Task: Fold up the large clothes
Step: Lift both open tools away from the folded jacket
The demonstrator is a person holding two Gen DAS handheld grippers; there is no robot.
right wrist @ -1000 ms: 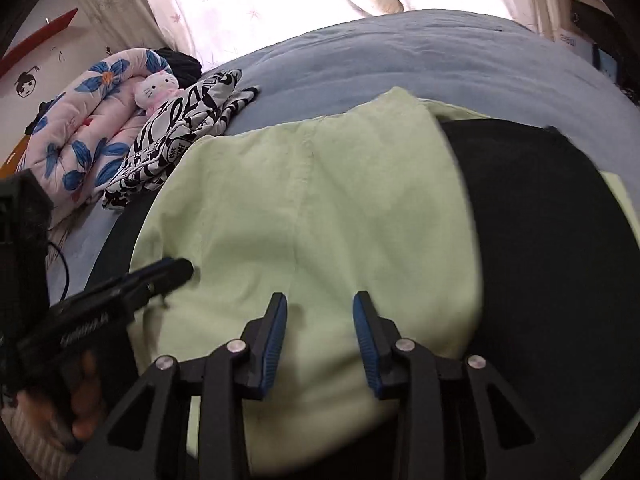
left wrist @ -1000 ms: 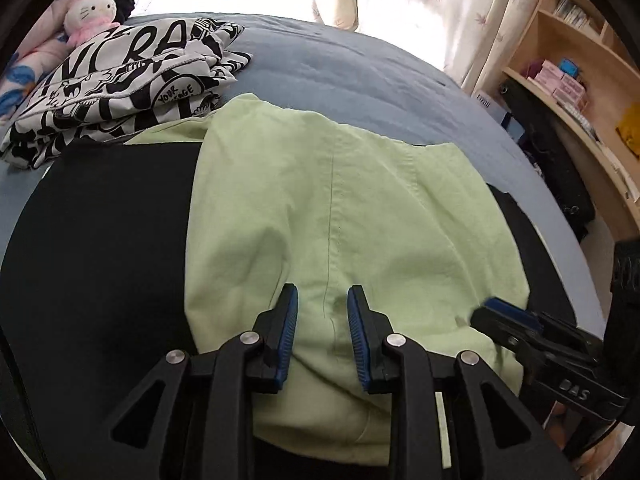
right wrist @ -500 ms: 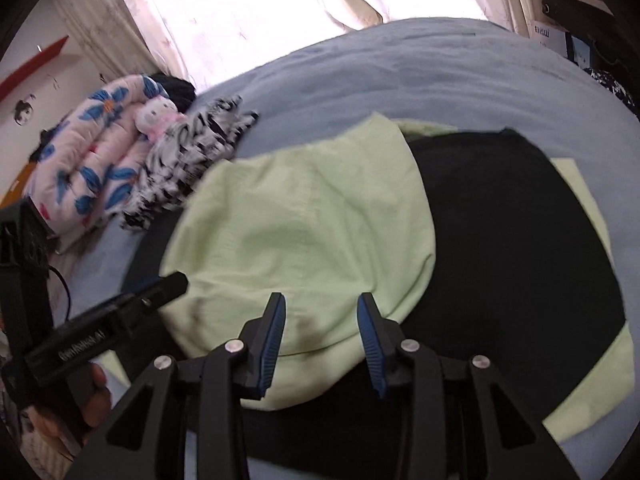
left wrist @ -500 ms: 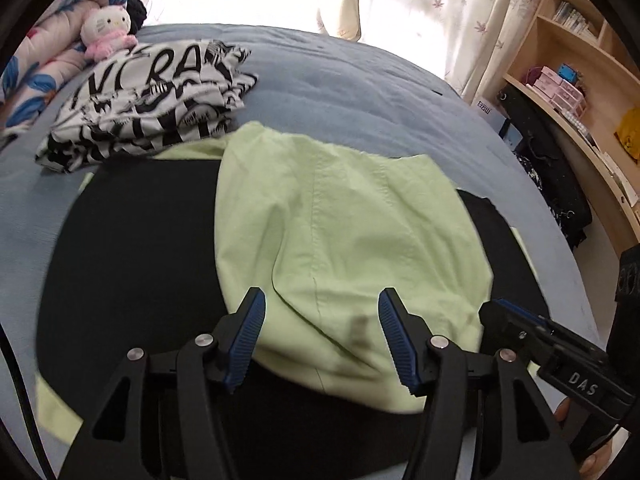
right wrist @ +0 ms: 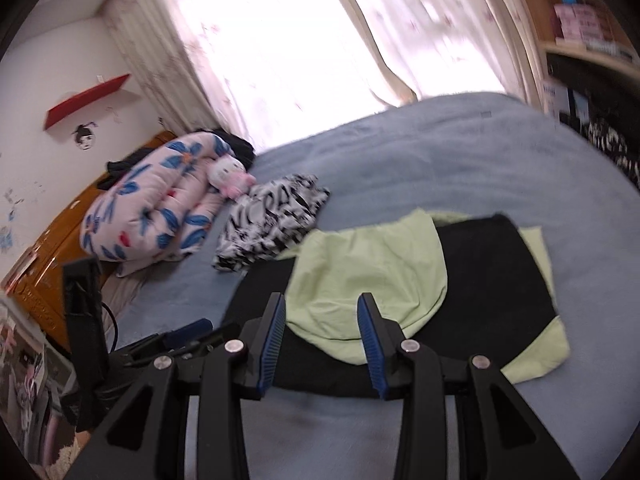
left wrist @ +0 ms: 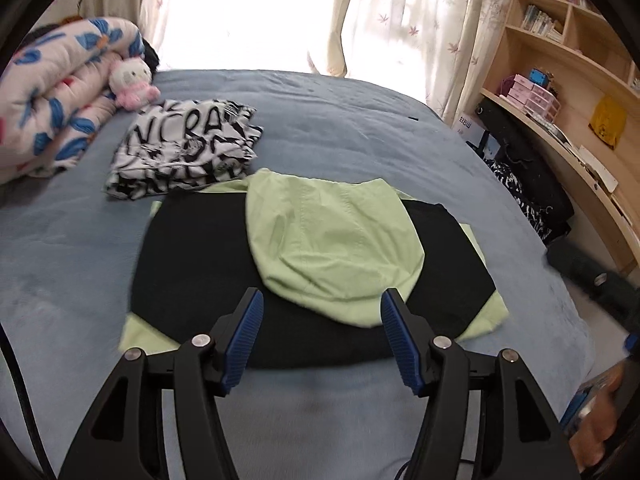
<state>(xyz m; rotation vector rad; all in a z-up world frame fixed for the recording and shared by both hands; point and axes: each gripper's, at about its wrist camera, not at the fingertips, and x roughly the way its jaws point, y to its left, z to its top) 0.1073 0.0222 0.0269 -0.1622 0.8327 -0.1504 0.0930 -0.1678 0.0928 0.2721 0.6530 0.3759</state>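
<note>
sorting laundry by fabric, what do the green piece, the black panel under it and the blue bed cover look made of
Green piece: thin woven cotton by the look, matte, with stitched seams and soft creases.
Black panel: matte and flat; weave too dark to tell.
Blue bed cover: fleece or plush probably, with a brushed, faintly shaded nap.

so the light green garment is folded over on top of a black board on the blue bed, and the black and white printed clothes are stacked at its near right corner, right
Not quite. The black and white printed clothes lie past the far left corner of the black board, near the plush toy, as the left wrist view shows. The light green garment does lie folded on the board on the blue bed.
</note>
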